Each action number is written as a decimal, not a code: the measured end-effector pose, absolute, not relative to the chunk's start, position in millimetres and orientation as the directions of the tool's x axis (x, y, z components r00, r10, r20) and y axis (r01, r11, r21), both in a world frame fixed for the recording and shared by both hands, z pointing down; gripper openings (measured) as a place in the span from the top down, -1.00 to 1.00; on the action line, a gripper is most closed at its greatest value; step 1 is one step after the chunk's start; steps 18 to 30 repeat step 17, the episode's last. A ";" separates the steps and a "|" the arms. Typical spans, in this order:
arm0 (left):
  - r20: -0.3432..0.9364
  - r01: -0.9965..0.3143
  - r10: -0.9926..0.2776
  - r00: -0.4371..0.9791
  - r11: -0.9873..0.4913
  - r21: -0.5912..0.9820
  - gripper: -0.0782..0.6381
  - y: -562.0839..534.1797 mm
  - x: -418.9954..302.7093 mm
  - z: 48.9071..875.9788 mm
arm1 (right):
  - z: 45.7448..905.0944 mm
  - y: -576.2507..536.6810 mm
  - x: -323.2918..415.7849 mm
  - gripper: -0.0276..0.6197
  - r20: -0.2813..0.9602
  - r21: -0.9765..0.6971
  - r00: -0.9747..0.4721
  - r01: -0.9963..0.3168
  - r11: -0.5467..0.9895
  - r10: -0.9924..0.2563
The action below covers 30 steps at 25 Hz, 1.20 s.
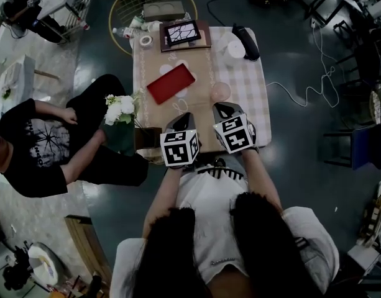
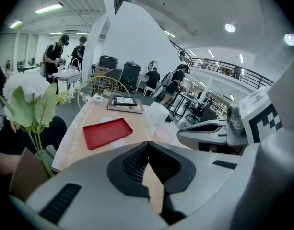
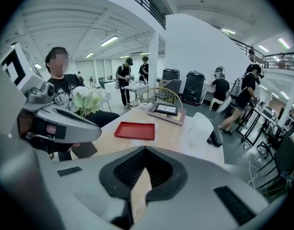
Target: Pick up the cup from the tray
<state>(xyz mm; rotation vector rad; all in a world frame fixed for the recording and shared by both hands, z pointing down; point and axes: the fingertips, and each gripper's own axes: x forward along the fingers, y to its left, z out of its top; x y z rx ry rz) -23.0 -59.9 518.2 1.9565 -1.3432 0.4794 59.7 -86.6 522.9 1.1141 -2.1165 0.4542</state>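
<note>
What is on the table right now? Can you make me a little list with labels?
table: pale cloth, checked on the right side
red tray: flat near the middle, looks empty
cup: clear, on the table right of the tray, not on it
left gripper: jaws together, holding nothing
right gripper: jaws together, holding nothing, near the cup
white flowers: by the table's left edge
framed picture: at the far end

Three cameras, one table (image 1: 240, 73).
Head view: high overhead, looking steeply down. Both gripper views: low at the near edge, facing along the tabletop; all three share the red tray (image 1: 170, 83).
</note>
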 end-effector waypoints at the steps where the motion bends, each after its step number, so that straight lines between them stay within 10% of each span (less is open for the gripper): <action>1: 0.646 -0.916 -0.655 0.392 -0.214 0.340 0.77 -58.3 -22.7 518.2 | 523.3 -84.8 59.0 0.89 0.715 0.013 -0.390 -0.822 0.569 -0.580; 30: 0.640 -0.917 -0.661 0.392 -0.225 0.329 0.77 -46.4 -22.6 517.1 | 524.7 -71.4 61.2 0.89 0.719 0.038 -0.362 -0.832 0.554 -0.594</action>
